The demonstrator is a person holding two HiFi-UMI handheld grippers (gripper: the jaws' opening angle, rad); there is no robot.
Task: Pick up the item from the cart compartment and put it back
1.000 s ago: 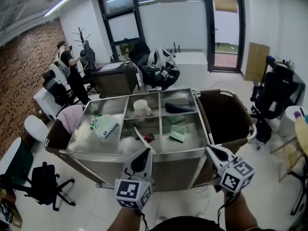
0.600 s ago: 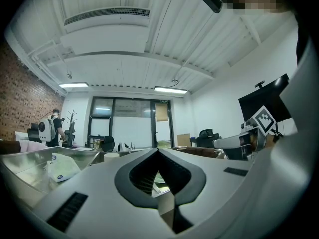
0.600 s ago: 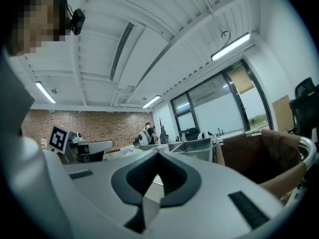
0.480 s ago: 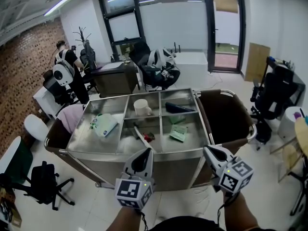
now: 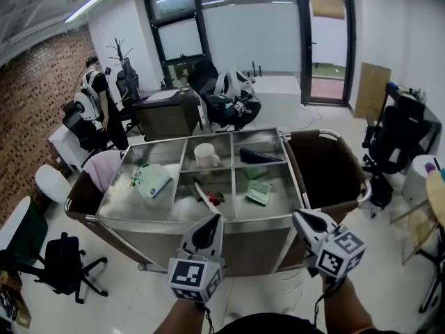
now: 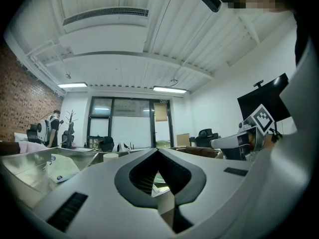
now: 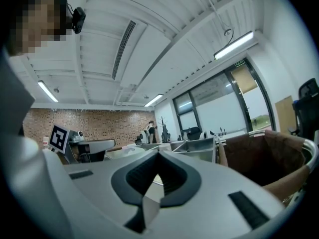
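A steel cart (image 5: 208,221) with several open compartments stands in front of me. Its compartments hold a white cup (image 5: 205,155), a dark blue item (image 5: 259,156), a green packet (image 5: 258,193), a small red and dark item (image 5: 215,199) and a white-and-green package (image 5: 150,181). My left gripper (image 5: 213,220) hovers at the cart's near rim, shut and empty. My right gripper (image 5: 298,218) hangs just off the near right corner, also shut with nothing in it. In the left gripper view the jaws (image 6: 157,151) meet at the tip; the right gripper (image 7: 158,153) shows the same.
Brown bags hang on the cart's right side (image 5: 323,165) and left side (image 5: 83,197). Office chairs (image 5: 66,263) and desks (image 5: 163,110) stand around. A person (image 5: 94,103) is at the far left. A black stand (image 5: 400,127) is to the right.
Both grippers have barely shifted. The person at the far left has moved about near the desk.
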